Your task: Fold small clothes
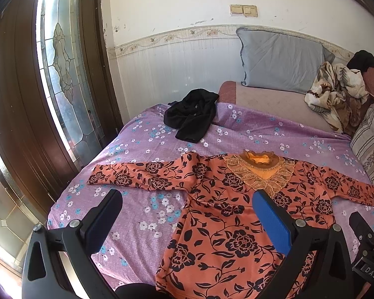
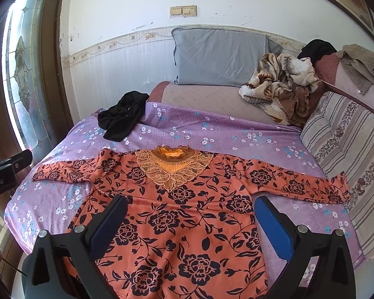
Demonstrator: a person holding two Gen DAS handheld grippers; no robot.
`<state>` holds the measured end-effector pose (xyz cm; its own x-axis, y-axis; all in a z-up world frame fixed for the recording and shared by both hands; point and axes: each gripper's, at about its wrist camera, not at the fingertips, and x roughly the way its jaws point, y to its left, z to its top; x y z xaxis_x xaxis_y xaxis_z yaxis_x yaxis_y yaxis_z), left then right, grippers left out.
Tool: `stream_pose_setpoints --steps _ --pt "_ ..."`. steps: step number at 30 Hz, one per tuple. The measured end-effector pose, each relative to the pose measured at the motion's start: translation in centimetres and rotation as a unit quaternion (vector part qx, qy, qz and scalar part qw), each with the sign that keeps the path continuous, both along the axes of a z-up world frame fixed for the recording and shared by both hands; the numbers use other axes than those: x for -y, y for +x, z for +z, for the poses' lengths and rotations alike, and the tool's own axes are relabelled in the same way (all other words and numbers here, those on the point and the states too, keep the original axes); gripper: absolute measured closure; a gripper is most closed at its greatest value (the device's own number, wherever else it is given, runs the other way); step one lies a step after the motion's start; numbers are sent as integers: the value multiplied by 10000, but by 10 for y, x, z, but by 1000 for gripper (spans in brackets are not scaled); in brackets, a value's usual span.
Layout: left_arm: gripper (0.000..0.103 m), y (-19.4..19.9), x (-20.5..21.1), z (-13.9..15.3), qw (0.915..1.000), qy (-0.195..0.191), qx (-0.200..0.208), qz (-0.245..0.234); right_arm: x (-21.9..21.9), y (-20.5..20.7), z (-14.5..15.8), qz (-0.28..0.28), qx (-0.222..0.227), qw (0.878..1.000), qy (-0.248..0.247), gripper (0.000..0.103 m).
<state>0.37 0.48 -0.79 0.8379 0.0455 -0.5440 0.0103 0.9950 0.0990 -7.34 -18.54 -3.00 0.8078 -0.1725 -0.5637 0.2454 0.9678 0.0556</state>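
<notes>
The orange floral top (image 2: 182,211) lies flat on the bed (image 2: 212,129), sleeves out. Both claws, left (image 1: 187,214) and right (image 2: 190,214), hang spread over it, gripping nothing. A black garment (image 2: 122,119) sits behind it.

The left gripper (image 1: 187,204) has a black moulded frame with rounded triangular cut-outs, silver round-headed screws at its joints, and two fingers (image 1: 271,216) faced with ribbed blue pads. The right gripper (image 2: 190,210) is built the same: black arms, silver screws, blue ribbed pads on its fingers (image 2: 274,224). In the right wrist view the other unit's black body at the left edge carries white lettering ending "obot.AI"; in the left wrist view white letters "DAS" show at the lower right
</notes>
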Motion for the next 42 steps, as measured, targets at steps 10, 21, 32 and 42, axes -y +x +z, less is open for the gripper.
stream_pose_setpoints --steps 10,21,32,42 --pt "0 1 0 -1 10000 7 -34 -11 0 3 -2 0 -55 10000 48 0" --pt "0 4 2 -5 9999 49 -97 -49 2 5 -6 -25 -113 9999 91 0" --pt "0 8 4 -8 9998 77 -169 -59 3 8 -12 -38 -204 9997 149 0" --pt "0 12 8 -13 9996 120 -239 -78 4 12 -18 -70 -276 9994 202 0"
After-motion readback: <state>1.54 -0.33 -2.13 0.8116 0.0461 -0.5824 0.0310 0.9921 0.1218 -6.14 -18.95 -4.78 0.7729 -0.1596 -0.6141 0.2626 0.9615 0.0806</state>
